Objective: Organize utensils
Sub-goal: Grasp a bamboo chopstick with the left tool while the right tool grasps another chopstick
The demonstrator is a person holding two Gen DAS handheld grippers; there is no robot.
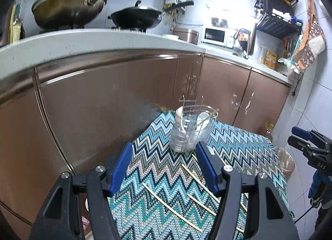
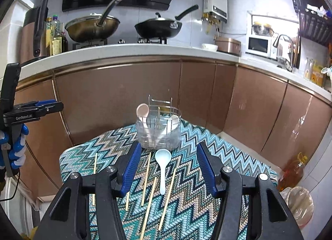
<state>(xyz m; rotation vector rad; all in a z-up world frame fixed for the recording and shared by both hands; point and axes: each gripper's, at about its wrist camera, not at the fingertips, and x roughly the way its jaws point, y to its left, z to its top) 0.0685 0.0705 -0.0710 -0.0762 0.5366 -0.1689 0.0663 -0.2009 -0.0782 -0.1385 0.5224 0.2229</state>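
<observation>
right gripper (image 2: 168, 167): nearest the lens, blue-padded jaws spread apart, nothing between the pads; it hangs above the cloth with the pale spoon and two chopsticks showing in its gap.
left gripper (image 1: 164, 169): jaws spread too, gripping nothing, pointing down over the cloth toward the holder at 12 o'clock.
hand (image 2: 15, 152): in a blue and white glove, wrapped on the left gripper's handle, at 9 o'clock in the right wrist view.
zigzag cloth (image 2: 217, 157): teal, white and black knit covering a small table in front of the brown cabinets (image 2: 116, 98).
light blue spoon (image 2: 162, 167): lies flat on the cloth, bowl toward the holder, just short of it.
chopsticks (image 2: 148, 177): several pale sticks loose on the cloth, lying on both sides of the spoon, one well off at 9 o'clock.
utensil holder (image 2: 158, 132): clear tub with a wire frame, upright at the far edge of the cloth.
pink spoon (image 2: 142, 113): stands in the holder, bowl up, at its 10 o'clock side.
woks (image 2: 93, 26): two on the stove beyond the counter, at 12 o'clock.
</observation>
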